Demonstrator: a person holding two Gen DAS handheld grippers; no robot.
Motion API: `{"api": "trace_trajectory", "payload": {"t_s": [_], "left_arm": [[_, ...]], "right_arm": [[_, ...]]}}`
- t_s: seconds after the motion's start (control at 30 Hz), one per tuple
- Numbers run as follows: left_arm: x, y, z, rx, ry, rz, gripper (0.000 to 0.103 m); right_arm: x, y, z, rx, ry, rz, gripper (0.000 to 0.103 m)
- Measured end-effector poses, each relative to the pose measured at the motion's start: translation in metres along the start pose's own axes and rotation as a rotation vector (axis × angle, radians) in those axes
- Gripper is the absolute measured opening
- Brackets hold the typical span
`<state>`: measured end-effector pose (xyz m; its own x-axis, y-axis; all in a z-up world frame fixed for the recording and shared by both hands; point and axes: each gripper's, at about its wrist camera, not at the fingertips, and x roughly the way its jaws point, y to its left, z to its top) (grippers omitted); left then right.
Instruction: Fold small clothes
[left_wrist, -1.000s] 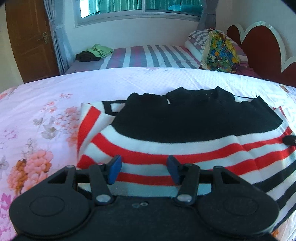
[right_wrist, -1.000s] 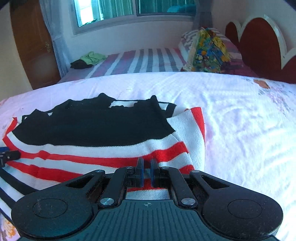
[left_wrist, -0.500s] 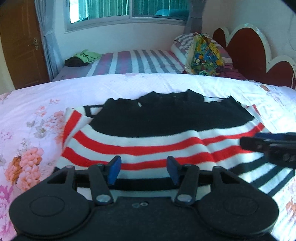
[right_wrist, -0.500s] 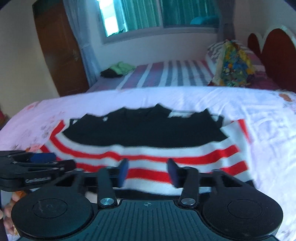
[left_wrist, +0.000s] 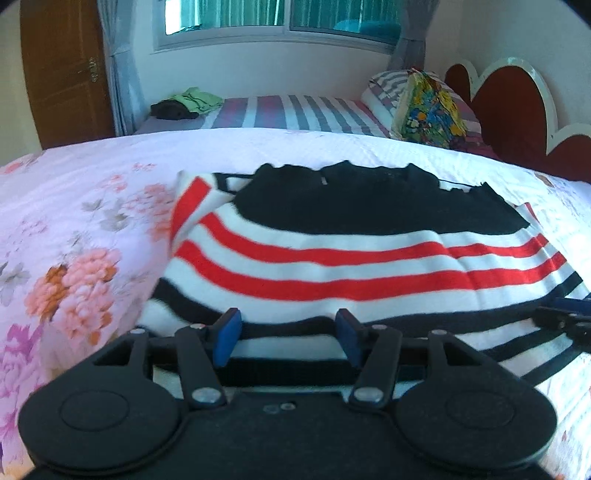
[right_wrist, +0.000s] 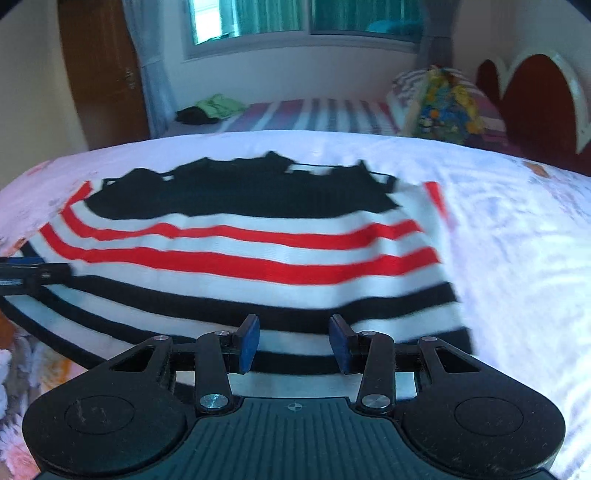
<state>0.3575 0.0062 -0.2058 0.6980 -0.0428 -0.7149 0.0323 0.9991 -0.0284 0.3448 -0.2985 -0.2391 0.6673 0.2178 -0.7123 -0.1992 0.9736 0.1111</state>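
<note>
A folded knit sweater (left_wrist: 351, 258) with a black top, red and white stripes and black stripes near its hem lies flat on the floral bedsheet (left_wrist: 74, 221). My left gripper (left_wrist: 287, 325) hovers over the sweater's near-left edge; its jaws are opening and the blue pads touch nothing. Over the near-right edge of the sweater (right_wrist: 258, 258), my right gripper (right_wrist: 294, 328) is open and nothing is pinched between its pads. Each gripper's tip shows in the other's view: the right gripper (left_wrist: 569, 314) at the right border and the left gripper (right_wrist: 33, 273) at the left border.
Behind this bed stands a second bed with a striped sheet (left_wrist: 295, 114), green and dark clothes (left_wrist: 184, 103) and a colourful pillow (left_wrist: 428, 107). A red headboard (left_wrist: 517, 103) is at the right and a wooden door (left_wrist: 62, 66) at the left.
My right gripper has opened and let go of the sweater's edge. Both grippers have drawn back toward the near side, and the black hem stripes have come into view.
</note>
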Motion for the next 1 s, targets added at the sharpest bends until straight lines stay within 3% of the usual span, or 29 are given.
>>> {"api": "trace_trajectory", "payload": {"t_s": [0.17,0.3,0.67,1.0], "left_arm": [[0.000,-0.005,-0.003,0.032,-0.014,0.023,0.056],[-0.020,-0.007,0.000,0.008,-0.020,0.020,0.055],[-0.015,-0.007,-0.022,0.046,0.017,0.050,0.056],[-0.031,-0.001,-0.017,-0.042,0.059,0.021,0.062]], "right_arm": [[0.000,0.004,0.000,-0.040,0.005,-0.031,0.040],[-0.022,0.015,0.005,-0.016,-0.040,0.016,0.040],[-0.005,0.040,-0.010,-0.016,0.033,0.049,0.040],[-0.025,0.041,-0.002,0.022,0.026,0.084,0.040]]}}
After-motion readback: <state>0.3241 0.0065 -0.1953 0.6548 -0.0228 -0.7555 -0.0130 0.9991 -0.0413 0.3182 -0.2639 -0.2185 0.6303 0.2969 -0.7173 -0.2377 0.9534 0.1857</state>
